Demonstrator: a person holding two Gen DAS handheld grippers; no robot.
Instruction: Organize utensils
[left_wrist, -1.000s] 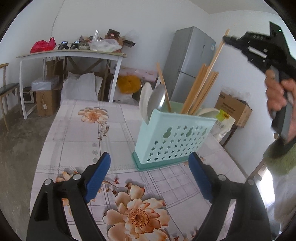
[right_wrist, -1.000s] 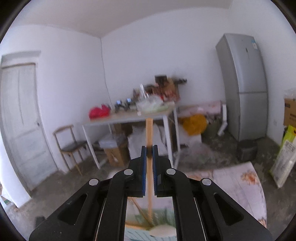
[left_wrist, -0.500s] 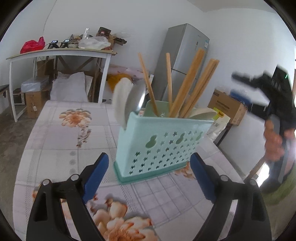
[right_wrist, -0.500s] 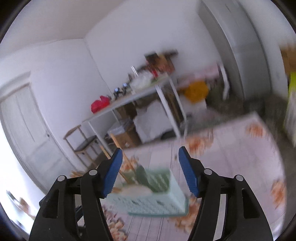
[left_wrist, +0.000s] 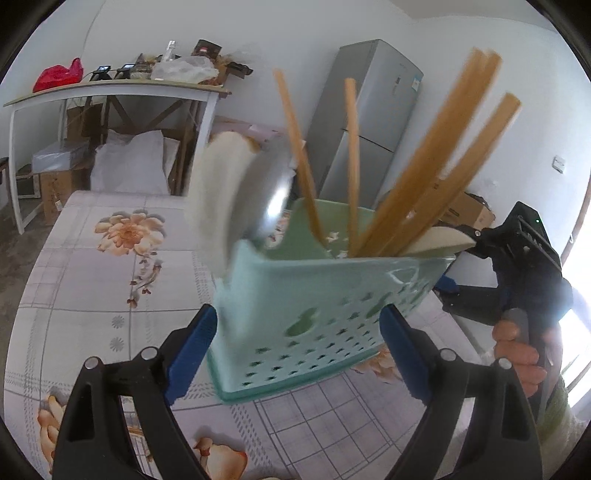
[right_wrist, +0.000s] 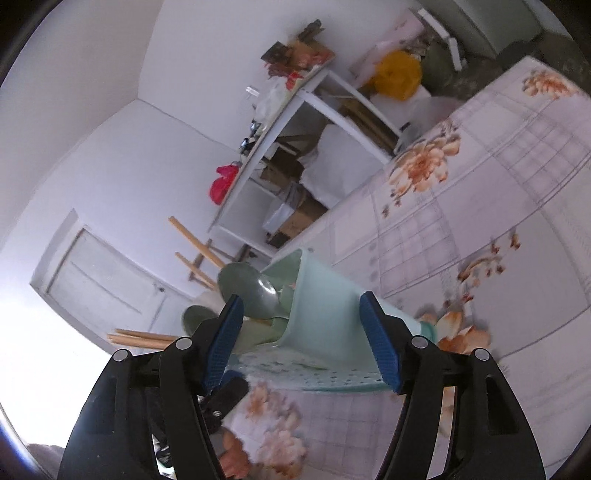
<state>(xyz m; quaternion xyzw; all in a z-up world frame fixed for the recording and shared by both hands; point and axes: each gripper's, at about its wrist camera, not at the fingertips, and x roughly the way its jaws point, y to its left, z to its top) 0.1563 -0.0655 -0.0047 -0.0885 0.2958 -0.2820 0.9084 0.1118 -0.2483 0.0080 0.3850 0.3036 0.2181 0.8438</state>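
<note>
Chopsticks (left_wrist: 436, 173) of pale wood are all standing in your mint-green perforated plastic utensil caddy (left_wrist: 314, 314), leaning out every which way, with a shiny metal spoon (left_wrist: 269, 195) and a cream spoon (left_wrist: 218, 192) poking up on one side. The caddy sits on the floral-print tablecloth (left_wrist: 110, 258), toward the table's edge nearest you, so it's an easy reach for both hands.

Your left gripper (left_wrist: 297, 354) is spread wide with its blue pads either side of the caddy, not pressing on it yet. My guess is you're lining up to steady or shift it.

Your right gripper (right_wrist: 303, 339) has just been opening and is now spread too, nothing pinched between its pads; the caddy's end wall shows in the gap. It's rolled over sideways, which probably suits coming at the caddy from that end. Looks like the sorting itself is basically done.
</note>
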